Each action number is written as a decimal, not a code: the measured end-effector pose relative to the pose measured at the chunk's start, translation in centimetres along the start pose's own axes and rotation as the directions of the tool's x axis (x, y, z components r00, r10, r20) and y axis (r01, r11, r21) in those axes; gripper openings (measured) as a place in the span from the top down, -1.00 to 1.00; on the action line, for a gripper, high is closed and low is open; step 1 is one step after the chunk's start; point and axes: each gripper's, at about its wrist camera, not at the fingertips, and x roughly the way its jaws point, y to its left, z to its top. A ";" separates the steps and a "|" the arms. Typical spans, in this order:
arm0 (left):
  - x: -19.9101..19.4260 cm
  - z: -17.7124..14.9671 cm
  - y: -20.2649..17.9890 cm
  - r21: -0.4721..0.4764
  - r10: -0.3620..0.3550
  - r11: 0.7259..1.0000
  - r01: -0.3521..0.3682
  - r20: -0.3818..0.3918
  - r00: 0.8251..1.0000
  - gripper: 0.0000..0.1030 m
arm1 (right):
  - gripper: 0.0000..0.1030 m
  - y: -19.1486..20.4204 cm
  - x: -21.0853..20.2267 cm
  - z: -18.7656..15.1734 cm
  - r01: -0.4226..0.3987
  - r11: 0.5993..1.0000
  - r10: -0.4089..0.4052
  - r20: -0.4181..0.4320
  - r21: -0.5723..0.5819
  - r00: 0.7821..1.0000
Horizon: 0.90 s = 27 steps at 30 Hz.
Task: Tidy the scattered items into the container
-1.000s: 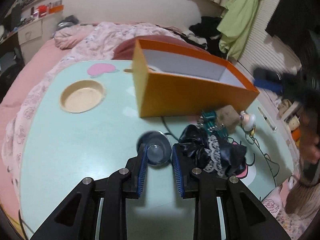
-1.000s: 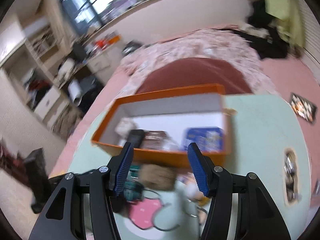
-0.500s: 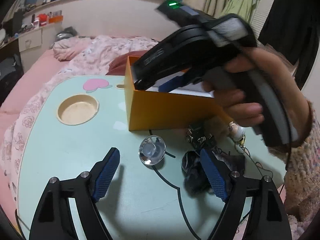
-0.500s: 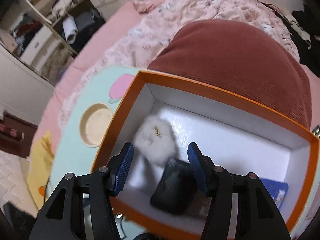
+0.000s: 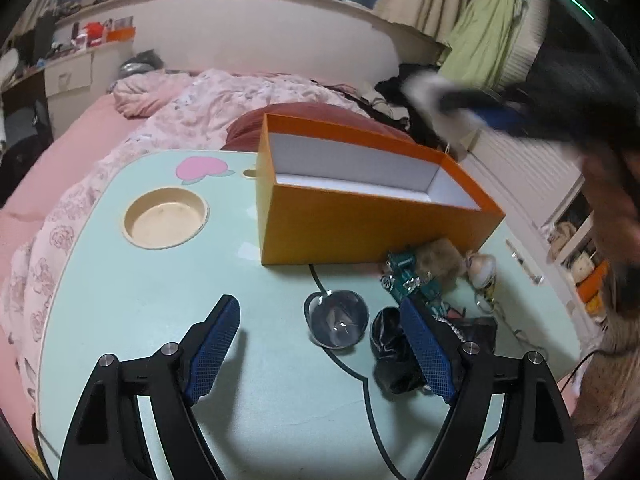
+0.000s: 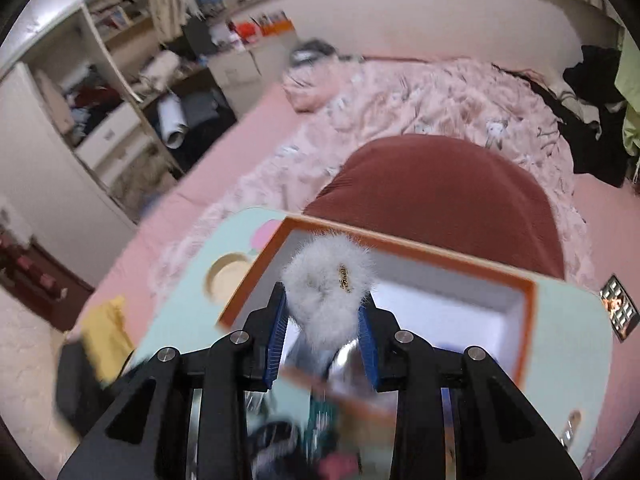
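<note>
The orange box [image 5: 360, 228] with a white inside stands at the back of the mint table [image 5: 140, 300]. My left gripper [image 5: 318, 312] hangs open over the table, and a small shiny round cup [image 5: 336, 318] lies just ahead between its fingertips, untouched. A black cloth [image 5: 394, 360], green clips [image 5: 408, 276], a brown fluffy piece [image 5: 438, 256] and a small white figure [image 5: 482, 270] lie in front of the box. My right gripper [image 6: 323, 304] is closing its jaws on a white fluffy pom-pom [image 6: 328, 276] above the orange box [image 6: 528, 308]. In the left wrist view it is a blur [image 5: 500, 116].
A round recess [image 5: 166, 218] is sunk into the table's left side. A black cable [image 5: 360, 376] winds across the table front. A bed with a pink quilt [image 5: 208, 100] and a dark red cushion [image 6: 440, 184] lies behind. The person's hand [image 5: 612, 184] is at the right.
My left jaws have spread wide off the shiny cup and drawn back. My right gripper dipped into the box, closed on the white pom-pom and rose with it.
</note>
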 end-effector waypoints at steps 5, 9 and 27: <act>-0.2 1.2 0.0 -0.019 -0.024 1.000 0.024 -0.030 0.999 -0.60 | 0.30 -0.9 -1.7 -7.4 0.021 1.000 -0.021 -0.070 -0.012 0.997; -0.7 3.9 -0.9 -0.015 -0.038 0.999 0.038 -0.037 0.999 -0.59 | 0.30 -2.6 -0.3 -11.3 0.024 0.999 -0.019 -0.110 0.040 0.994; 10.9 11.8 -6.2 0.165 0.205 0.976 -0.143 -0.464 0.862 0.11 | -0.17 -2.4 -3.6 -12.3 0.029 0.994 -0.042 0.113 0.109 0.993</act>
